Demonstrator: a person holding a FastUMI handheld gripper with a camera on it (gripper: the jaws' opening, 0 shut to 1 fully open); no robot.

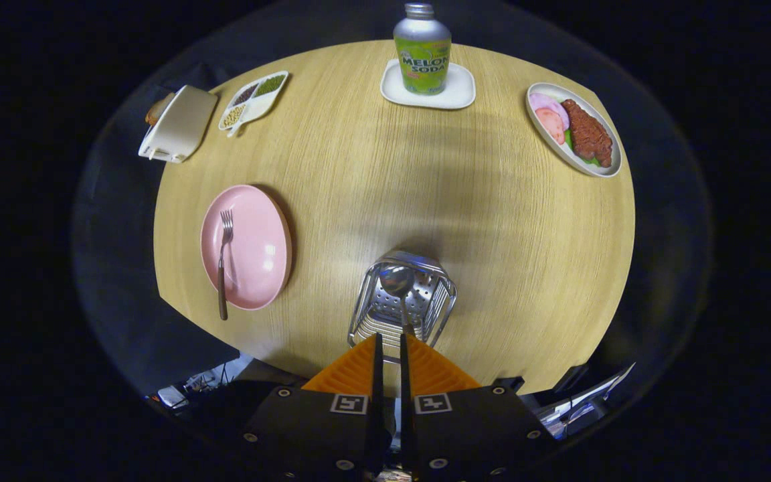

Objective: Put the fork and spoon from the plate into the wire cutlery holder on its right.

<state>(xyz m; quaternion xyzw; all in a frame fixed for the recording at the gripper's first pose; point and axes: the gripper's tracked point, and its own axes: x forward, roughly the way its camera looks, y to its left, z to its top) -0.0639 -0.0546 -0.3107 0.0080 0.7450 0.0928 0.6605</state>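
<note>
Hovering over the wire cutlery holder (402, 301), the gripper (390, 348) pinches the spoon (397, 284) handle between nearly closed fingers; lowering it straight before letting go looks wise. The fork (223, 261) lies on the pink plate (262, 268).

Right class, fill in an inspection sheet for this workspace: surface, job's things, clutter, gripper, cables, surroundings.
Surface: round wooden table, bare in the middle.
Job's things: fork lies on the pink plate; spoon stands bowl-up in the wire cutlery holder, to the plate's right.
Clutter: soda bottle on a white coaster; meat platter; divided dish of beans; white box.
Gripper: gripper with orange fingers nearly closed around the spoon's handle; actual contact cannot be told.
Cables: nothing seen clearly.
Surroundings: dark cloth; papers below the table edge.
</note>
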